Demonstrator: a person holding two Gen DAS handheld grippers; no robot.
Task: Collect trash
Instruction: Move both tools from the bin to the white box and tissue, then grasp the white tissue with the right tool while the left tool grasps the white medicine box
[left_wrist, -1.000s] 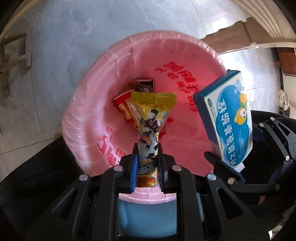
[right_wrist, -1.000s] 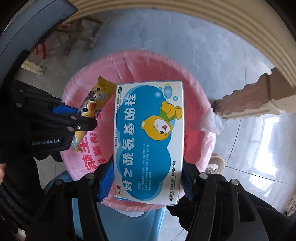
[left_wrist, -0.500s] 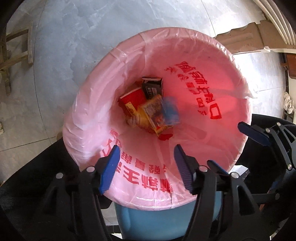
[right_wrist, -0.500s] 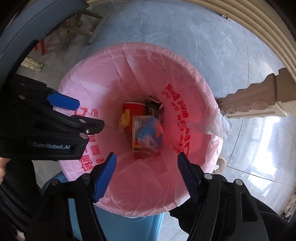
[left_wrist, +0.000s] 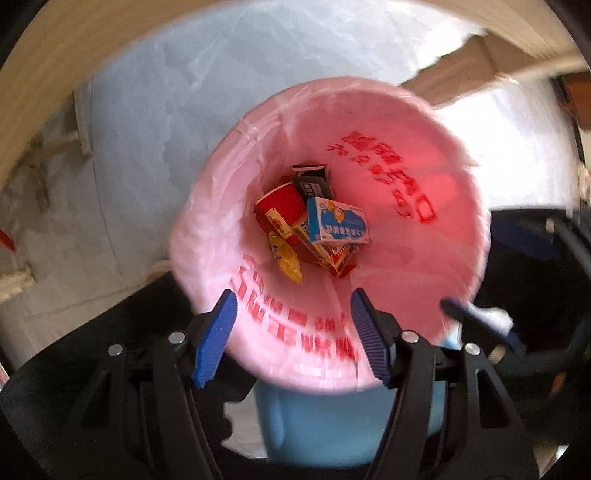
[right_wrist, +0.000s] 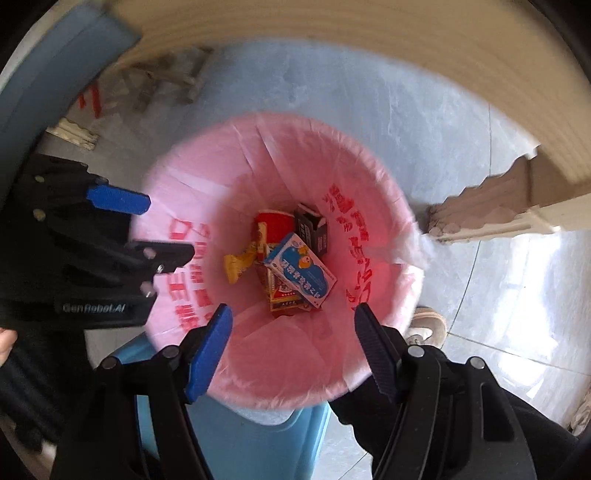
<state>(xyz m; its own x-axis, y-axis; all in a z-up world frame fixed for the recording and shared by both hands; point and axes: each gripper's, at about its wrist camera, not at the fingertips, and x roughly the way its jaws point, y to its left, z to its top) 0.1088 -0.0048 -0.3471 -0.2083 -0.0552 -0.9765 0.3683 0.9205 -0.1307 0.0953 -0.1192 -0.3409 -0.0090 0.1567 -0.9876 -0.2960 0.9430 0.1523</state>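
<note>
Both the left gripper (left_wrist: 290, 336) and right gripper (right_wrist: 291, 347) are held apart and empty above the pink-lined bin (right_wrist: 376, 184). Ahead of the fingertips, the blue box (right_wrist: 301, 275) and yellow wrapper (left_wrist: 286, 258) are seen deposited; no further trash is shown.

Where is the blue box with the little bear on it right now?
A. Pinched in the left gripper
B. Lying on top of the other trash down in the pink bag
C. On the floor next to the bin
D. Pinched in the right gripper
B: the blue box lies on the other wrappers at the bottom of the pink bag, while the right gripper and left gripper are both open and hold nothing.
</note>
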